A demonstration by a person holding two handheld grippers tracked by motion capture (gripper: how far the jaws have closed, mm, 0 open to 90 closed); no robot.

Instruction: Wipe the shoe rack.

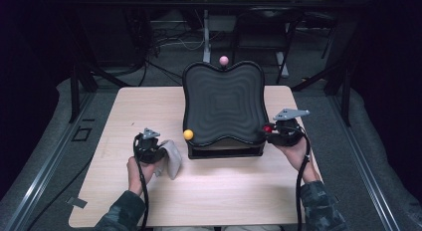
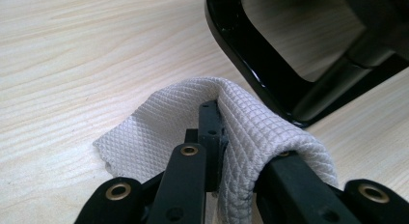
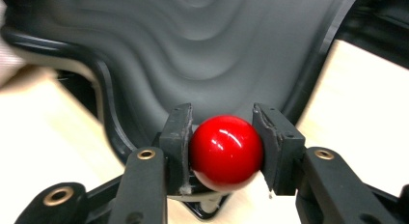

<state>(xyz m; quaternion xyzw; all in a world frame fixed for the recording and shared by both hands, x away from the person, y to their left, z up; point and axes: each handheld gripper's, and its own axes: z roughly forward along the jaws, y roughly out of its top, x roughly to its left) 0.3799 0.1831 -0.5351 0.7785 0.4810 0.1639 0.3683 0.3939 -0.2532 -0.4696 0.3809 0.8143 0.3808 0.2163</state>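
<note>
The red ball [image 3: 225,151] sits at the near right corner of the black wavy tray [image 1: 224,99], between the pads of my right hand-held gripper [image 3: 223,137], which I read as grasping it, though the right pad may have a sliver of slack. My left hand-held gripper [image 2: 226,137] is clenched on the white cloth [image 2: 159,122] on the bench [image 1: 149,101]. I judge the ball is the step in hand; next I should hold it steady and bring the cloth to it.
</note>
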